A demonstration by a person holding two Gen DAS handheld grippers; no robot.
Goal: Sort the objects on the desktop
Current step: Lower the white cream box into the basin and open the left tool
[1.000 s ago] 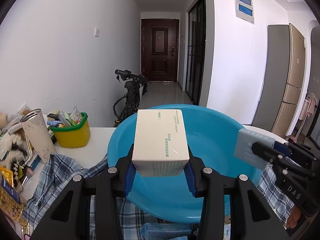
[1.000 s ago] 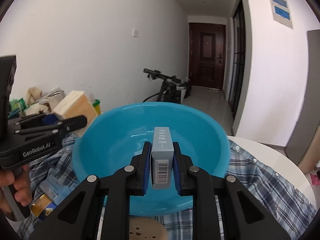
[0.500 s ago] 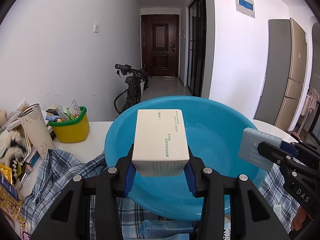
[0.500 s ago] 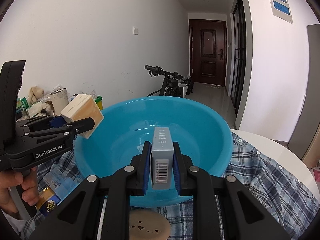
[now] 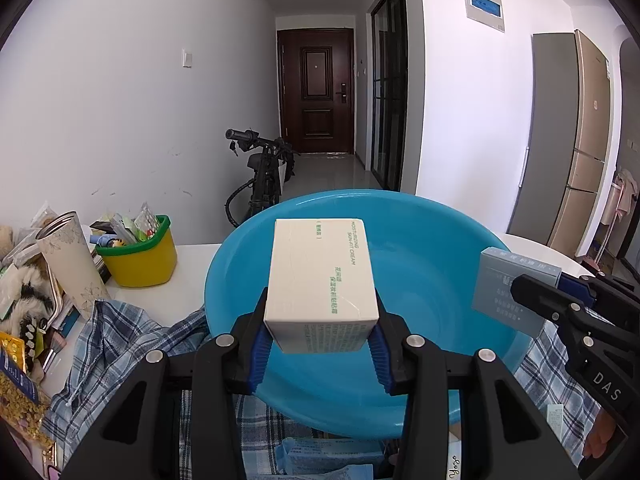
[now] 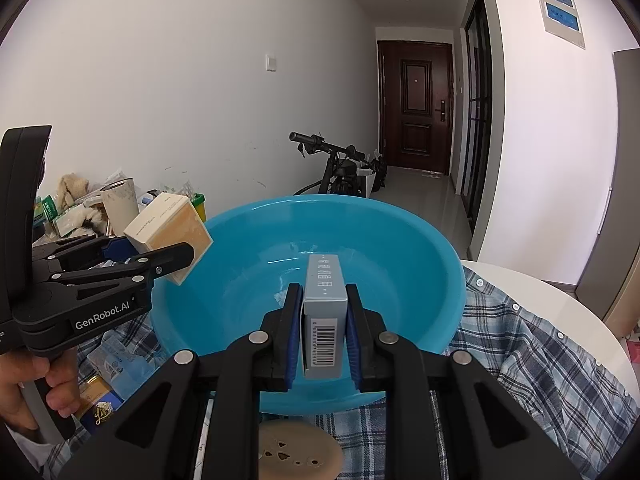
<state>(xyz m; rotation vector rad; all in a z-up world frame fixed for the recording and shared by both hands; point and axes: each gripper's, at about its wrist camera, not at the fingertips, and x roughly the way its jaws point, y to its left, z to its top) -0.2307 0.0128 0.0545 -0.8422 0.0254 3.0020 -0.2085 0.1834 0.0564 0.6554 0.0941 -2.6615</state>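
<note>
Tabletop (image 5: 192,276): white, round-edged at the right of the frame (image 6: 552,284).
Plaid shirt (image 6: 532,344): blue-white check, spread over the tabletop across the lower frame.
Blue basin (image 5: 420,240): centre, resting on the shirt.
Yellow tub (image 5: 138,258): left of centre, green rim, stuffed with small packets.
Patterned cup (image 5: 72,256): far left, leaning.
Clutter (image 5: 20,312): packets and boxes at the left edge.
Round wooden disc (image 6: 300,450): bottom centre, on the shirt.

The left tongs (image 5: 320,354) are clamped tight, fingers level and pointing forward. The right tongs (image 6: 323,336) are likewise clamped, beside them.
</note>
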